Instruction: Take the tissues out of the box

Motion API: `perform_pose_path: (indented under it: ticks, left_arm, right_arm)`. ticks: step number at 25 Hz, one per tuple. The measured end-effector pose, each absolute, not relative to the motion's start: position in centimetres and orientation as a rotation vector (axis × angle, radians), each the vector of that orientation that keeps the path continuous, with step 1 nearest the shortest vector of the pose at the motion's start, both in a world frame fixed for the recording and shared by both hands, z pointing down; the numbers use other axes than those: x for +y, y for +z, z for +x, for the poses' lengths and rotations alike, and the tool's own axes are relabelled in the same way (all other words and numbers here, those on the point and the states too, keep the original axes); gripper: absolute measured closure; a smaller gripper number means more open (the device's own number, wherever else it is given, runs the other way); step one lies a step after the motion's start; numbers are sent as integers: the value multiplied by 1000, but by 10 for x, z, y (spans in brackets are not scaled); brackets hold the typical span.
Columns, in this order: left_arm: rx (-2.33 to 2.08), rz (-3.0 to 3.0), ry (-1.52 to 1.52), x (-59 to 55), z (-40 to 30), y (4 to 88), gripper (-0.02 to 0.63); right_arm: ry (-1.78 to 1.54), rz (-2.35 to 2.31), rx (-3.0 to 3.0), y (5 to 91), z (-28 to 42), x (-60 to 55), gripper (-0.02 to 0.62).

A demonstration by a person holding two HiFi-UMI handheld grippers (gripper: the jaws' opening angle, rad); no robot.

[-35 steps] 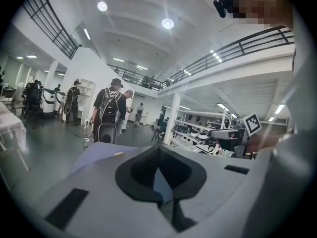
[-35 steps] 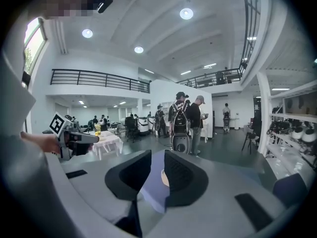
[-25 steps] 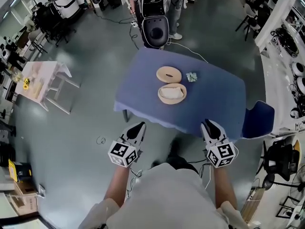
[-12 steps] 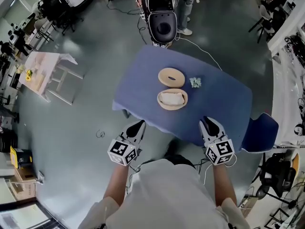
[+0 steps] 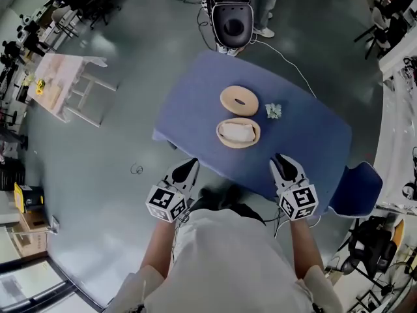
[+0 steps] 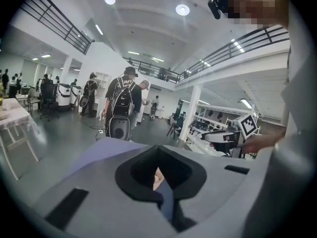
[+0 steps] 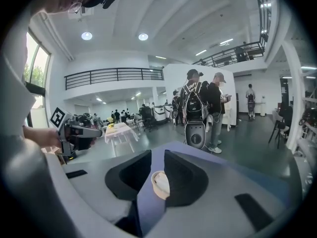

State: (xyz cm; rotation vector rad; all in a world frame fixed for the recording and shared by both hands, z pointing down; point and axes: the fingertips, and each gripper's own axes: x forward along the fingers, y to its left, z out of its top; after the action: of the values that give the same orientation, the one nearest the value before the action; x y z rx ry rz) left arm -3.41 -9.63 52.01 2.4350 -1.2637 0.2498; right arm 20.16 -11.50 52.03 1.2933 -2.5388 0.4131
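A round wooden box [image 5: 238,133] stands open on the blue table [image 5: 195,109], with white tissues showing inside it. Its lid [image 5: 239,100] lies just beyond it. One crumpled tissue [image 5: 273,111] rests to the right of the lid. My left gripper [image 5: 190,164] hovers off the table's near edge, jaws a narrow gap apart and empty [image 6: 158,152]. My right gripper [image 5: 280,158] hangs over the near edge, open and empty [image 7: 157,157]. Between its jaws the box [image 7: 161,185] shows, well ahead.
A black wheeled machine [image 5: 233,19] stands at the table's far end, with people behind it. A blue chair [image 5: 355,188] sits at the right corner. A pale pink table [image 5: 62,87] is off to the left. A cable runs across the floor.
The person has stepped closer: the table now lies nearer both grippers, and the right gripper is over its near edge. Neither gripper's jaws have changed.
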Motion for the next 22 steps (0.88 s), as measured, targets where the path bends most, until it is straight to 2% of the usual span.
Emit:
perform_pose_path:
  ticks: [13, 22]
  left_arm:
    - [-1108, 2465, 273, -171, -41, 549, 598]
    - [-1012, 2434, 310, -202, -45, 590, 598]
  right_arm:
    - [463, 1268, -2422, 554, 169, -170, 494]
    - [488, 1140, -2342, 615, 134, -210, 494]
